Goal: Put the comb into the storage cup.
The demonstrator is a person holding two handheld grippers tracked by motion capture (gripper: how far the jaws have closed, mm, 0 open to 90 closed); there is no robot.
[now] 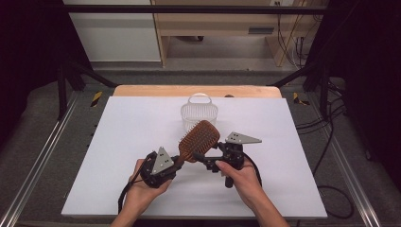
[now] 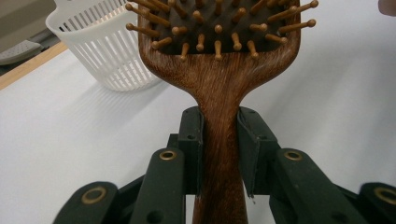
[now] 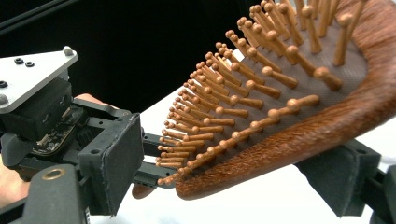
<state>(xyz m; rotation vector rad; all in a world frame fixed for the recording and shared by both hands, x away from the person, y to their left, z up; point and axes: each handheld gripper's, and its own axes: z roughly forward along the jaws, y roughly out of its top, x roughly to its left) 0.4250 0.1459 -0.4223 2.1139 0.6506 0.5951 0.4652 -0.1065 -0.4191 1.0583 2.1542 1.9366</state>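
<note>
Held above the middle of the tabletop (image 1: 118, 142), the stiff, light wooden hairbrush (image 1: 199, 140) is clenched at its narrow handle by the left tool (image 2: 219, 154), while the right tool (image 3: 233, 172) straddles the head, seemingly not yet closed.

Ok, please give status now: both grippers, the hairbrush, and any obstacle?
Left gripper shut on hairbrush handle. Right gripper open around brush head, not clamped. Brush held above table. White basket behind, apart.
</note>
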